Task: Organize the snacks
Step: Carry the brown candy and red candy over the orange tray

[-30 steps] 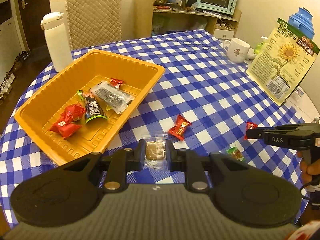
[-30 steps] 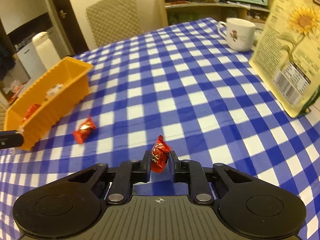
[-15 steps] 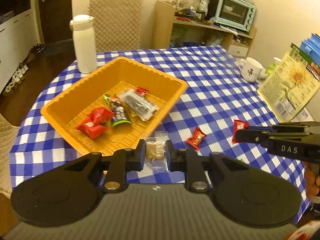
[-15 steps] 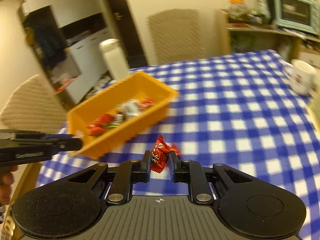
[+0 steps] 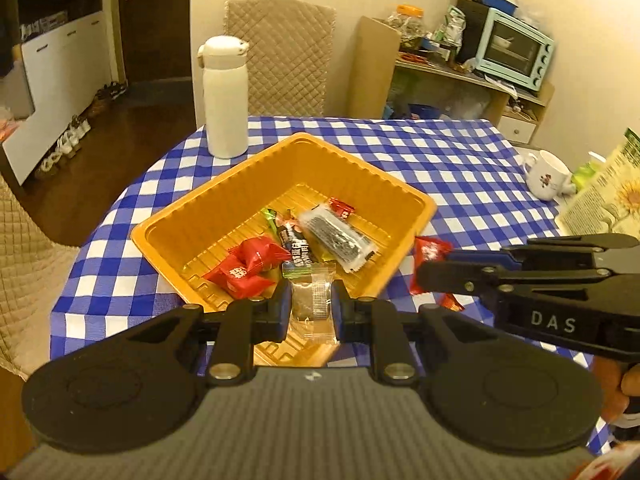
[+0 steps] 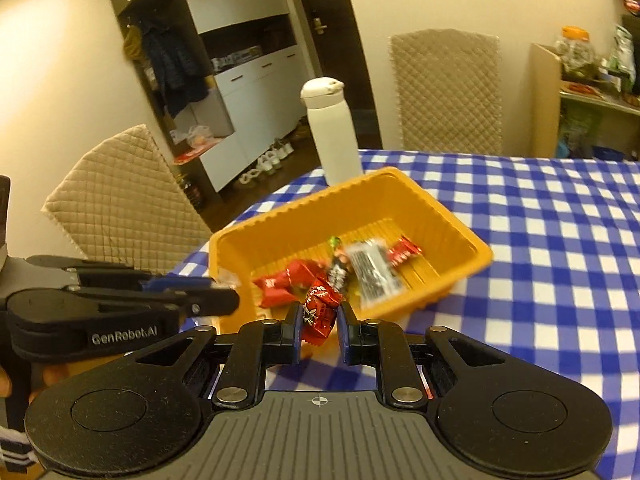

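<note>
The counter (image 5: 460,168) is wearing a soft blue-and-white checked cloth, and near its edge the orange plastic tray (image 5: 224,208) is sitting, thin-walled, glossy and ribbed along its floor. Inside it several snacks are already lying loose: red crinkly foil candies (image 5: 248,268), a dark wrapped bar (image 5: 296,246) and a clear packet of black strips (image 5: 340,236).

The left claw (image 5: 310,306) is clamped on a clear-wrapped brown biscuit (image 5: 310,300), hanging over the tray's near rim. The right claw (image 6: 318,326) is clamped on a red foil candy (image 6: 320,306), just short of the tray's near wall.

The two tools are crowding the same corner, so I judge they could be knocking into each other, jarring a slippery wrapper loose. The candy is gripped mostly by its crinkled foil, which may be sliding out if the hand is swinging fast. Released too early, either piece could be landing on the cloth instead of inside, and a bump on that light tray might be shoving it toward the counter's edge or against the smooth white cylindrical flask (image 5: 224,100) behind it.
</note>
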### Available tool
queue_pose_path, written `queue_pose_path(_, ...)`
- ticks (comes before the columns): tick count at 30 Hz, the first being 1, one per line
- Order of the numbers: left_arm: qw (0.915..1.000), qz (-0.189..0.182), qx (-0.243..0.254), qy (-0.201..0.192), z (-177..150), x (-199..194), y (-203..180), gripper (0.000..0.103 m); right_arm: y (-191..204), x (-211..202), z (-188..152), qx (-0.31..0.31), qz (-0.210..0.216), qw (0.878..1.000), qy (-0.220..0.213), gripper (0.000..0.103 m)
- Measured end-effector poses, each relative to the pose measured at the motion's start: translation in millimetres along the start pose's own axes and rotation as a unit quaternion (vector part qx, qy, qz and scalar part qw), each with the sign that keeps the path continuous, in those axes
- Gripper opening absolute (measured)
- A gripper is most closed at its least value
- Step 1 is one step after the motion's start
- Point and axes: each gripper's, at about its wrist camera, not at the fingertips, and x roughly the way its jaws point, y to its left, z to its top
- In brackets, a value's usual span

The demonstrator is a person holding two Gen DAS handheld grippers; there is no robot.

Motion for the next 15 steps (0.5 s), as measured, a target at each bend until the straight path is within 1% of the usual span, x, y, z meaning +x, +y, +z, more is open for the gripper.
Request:
queue_pose_path(6, 0.9998, 0.008, -0.010, 0.014, 4.4, 18.0, 10.1, 0.019, -2.2, 25.1, 14.8, -0.009, 0.003, 1.000, 0.007, 0.018)
queue_pose_path(15, 0.9990, 0.008, -0.023, 0.039, 4.1, 46.2, 20.1, 0.019, -9.3, 53.7, 21.3, -0.014, 0.001, 1.000, 0.024, 0.018)
